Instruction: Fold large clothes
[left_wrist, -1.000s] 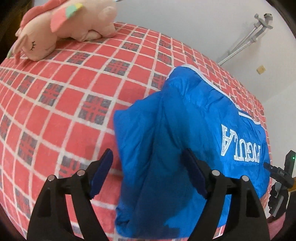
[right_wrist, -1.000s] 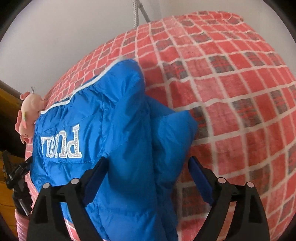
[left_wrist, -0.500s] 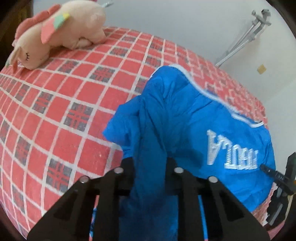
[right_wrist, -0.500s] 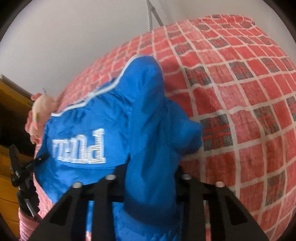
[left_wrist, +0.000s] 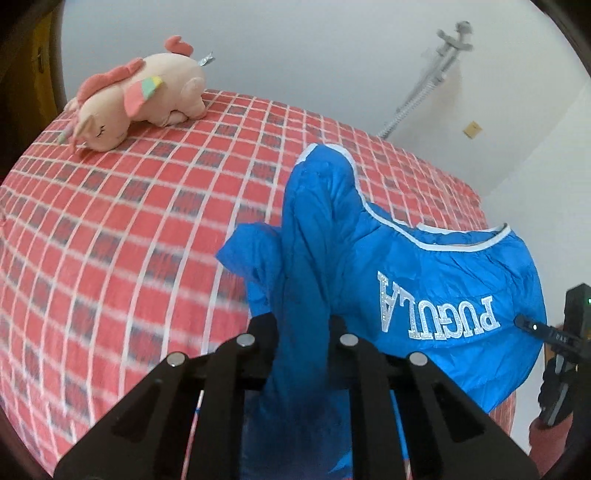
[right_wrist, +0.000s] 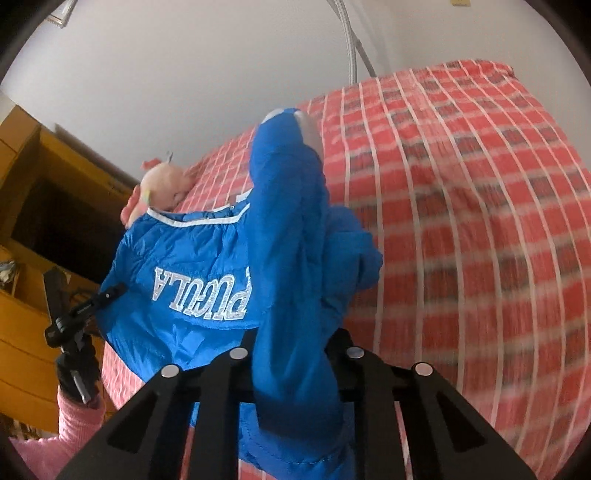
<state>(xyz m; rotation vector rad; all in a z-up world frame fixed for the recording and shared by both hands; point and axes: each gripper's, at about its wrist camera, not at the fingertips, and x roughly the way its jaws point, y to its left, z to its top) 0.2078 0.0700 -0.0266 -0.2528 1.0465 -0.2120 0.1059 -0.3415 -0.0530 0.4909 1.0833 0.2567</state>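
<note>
A bright blue puffer jacket (left_wrist: 424, 280) with white trim and silver lettering hangs lifted over a bed with a red checked cover (left_wrist: 122, 236). My left gripper (left_wrist: 301, 328) is shut on a bunched fold at one side of the blue jacket. My right gripper (right_wrist: 295, 343) is shut on a bunched fold at the other side of the jacket (right_wrist: 207, 258). The jacket's far end still touches the bed. The right gripper's body shows at the right edge of the left wrist view (left_wrist: 565, 332); the left gripper's body shows at the left of the right wrist view (right_wrist: 70, 317).
A pink plush toy (left_wrist: 136, 103) lies at the bed's far corner, also in the right wrist view (right_wrist: 159, 188). A white wall and a metal hose (left_wrist: 424, 92) stand behind the bed. Wooden furniture (right_wrist: 37, 206) stands beside it. A pink sleeve (right_wrist: 74, 424) shows below.
Both grippers went from open around the jacket's sides to shut on bunched folds, then lifted the jacket up off the bed.
</note>
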